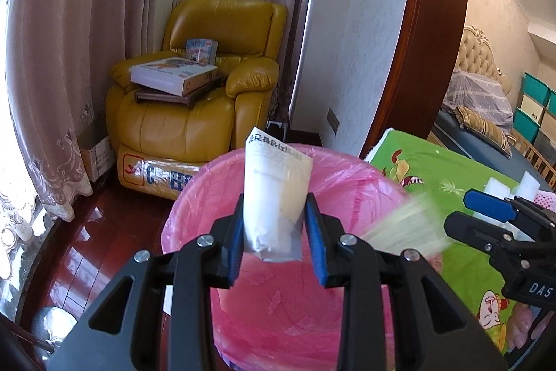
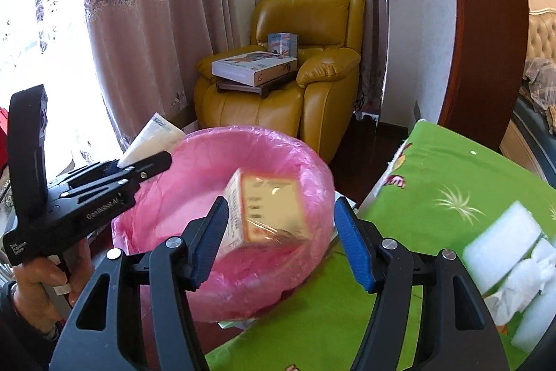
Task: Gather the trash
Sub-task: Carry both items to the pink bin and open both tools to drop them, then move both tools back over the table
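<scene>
Left wrist view: left claw [image 1: 274, 225] nearest, its blue pads clamped on a white folded paper packet [image 1: 274, 193] with black print at the top, held upright over the pink-lined trash bin [image 1: 208, 197]. Bin interior shows only the pink liner and some pale patches; contents unclear. A blurred yellowish box [image 1: 403, 225] hangs over the bin's right rim. Right claw [image 1: 486, 207] enters from the right above the green cartoon-print cloth [image 1: 434, 169].

Right wrist view: right claw [image 2: 281, 232] nearest, spread wide. The yellowish box [image 2: 267, 207], plastic-wrapped and blurred, sits tilted between the pads, just beside the left pad and clear of the right, above the bin [image 2: 194, 162]. Left claw [image 2: 146, 162] grips the paper packet [image 2: 153, 138] at the bin's far-left rim. White foam blocks [image 2: 504, 249] lie on the green cloth [image 2: 451, 169].
</scene>
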`<state>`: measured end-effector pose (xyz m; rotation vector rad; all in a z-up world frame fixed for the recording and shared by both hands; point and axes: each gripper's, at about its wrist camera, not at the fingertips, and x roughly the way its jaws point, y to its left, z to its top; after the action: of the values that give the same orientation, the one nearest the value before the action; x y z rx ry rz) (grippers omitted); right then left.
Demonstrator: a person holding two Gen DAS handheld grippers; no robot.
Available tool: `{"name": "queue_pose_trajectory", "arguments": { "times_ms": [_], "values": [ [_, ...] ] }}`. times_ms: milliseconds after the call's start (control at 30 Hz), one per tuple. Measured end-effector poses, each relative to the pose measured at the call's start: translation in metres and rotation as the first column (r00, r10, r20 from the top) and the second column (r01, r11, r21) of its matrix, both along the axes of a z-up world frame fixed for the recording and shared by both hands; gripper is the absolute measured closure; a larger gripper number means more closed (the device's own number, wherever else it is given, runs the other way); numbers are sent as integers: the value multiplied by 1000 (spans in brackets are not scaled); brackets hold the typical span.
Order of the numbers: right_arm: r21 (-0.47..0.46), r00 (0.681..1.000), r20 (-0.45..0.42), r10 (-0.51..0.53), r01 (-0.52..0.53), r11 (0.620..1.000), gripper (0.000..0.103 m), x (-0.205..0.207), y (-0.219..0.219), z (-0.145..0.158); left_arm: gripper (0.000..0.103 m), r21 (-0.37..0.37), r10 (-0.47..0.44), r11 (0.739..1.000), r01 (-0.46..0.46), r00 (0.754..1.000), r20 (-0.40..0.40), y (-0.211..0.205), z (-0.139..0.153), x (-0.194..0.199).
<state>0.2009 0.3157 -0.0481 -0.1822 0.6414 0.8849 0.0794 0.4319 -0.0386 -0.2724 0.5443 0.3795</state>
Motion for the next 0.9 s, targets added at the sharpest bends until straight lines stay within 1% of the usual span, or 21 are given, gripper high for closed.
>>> {"name": "queue_pose_trajectory", "arguments": {
  "times_ms": [67, 133, 233, 267, 300, 333, 367, 400, 433, 467, 533, 600, 633, 733, 767, 833, 900],
  "values": [
    [-1, 1000, 14, -13, 13, 1000, 40, -1, -2, 0, 69, -4, 19, 1000, -19, 1000, -4, 2, -3, -1],
    [5, 1000, 10, -12, 12, 1000, 38, -1, -7, 2, 64, -12, 18, 1000, -18, 1000, -7, 4, -5, -3],
    [10, 1000, 10, -19, 19, 1000, 38, -2, -20, 4, 52, 15, 18, 1000, -18, 1000, -18, -2, -5, -5],
    [16, 1000, 6, -22, 22, 1000, 38, -3, -27, 5, 42, 27, 24, 999, -23, 1000, -18, -5, -4, -6],
    [24, 1000, 4, -28, 28, 999, 38, -4, -36, 7, 33, 37, 30, 999, -30, 999, -12, -8, -2, -8],
    [27, 999, 7, -34, 34, 999, 36, -6, -45, 8, 29, 45, 35, 998, -35, 999, -1, -11, 0, -11],
    [29, 999, 12, -45, 45, 999, 29, -7, -55, 11, 27, 49, 36, 998, -37, 999, 6, -16, 2, -13],
    [30, 998, 16, -55, 54, 998, 23, -10, -63, 14, 20, 55, 40, 998, -40, 999, 11, -22, 4, -15],
    [37, 998, 20, -66, 65, 997, 22, -12, -75, 17, 10, 66, 49, 997, -50, 999, 17, -28, 6, -17],
    [40, 997, 23, -75, 74, 996, 21, -14, -86, 19, 6, 77, 58, 995, -60, 998, 25, -34, 8, -20],
    [39, 994, 36, -103, 102, 994, 20, -18, -112, 25, 4, 104, 74, 991, -80, 995, 62, -57, 15, -27],
    [37, 990, 54, -132, 130, 991, 12, -24, -141, 30, 4, 104, 65, 992, -74, 994, 91, -76, 20, -31],
    [38, 987, 65, -144, 142, 989, 12, -28, -155, 32, 4, 89, 55, 994, -65, 992, 118, -93, 24, -33],
    [22, 969, 109, -223, 222, 975, 11, -34, -199, 34, 4, 55, 5, 998, -13, 989, 145, -131, 29, -33],
    [20, 964, 115, -240, 239, 971, 11, -35, -212, 34, 4, 48, -29, 999, 22, 988, 150, -149, 31, -30],
    [15, 953, 127, -276, 277, 961, 11, -38, -241, 32, 4, 43, -67, 997, 60, 985, 161, -173, 33, -27],
    [16, 946, 120, -300, 300, 954, 11, -39, -267, 30, 4, 43, -101, 995, 95, 980, 171, -201, 35, -24]
  ]
}}
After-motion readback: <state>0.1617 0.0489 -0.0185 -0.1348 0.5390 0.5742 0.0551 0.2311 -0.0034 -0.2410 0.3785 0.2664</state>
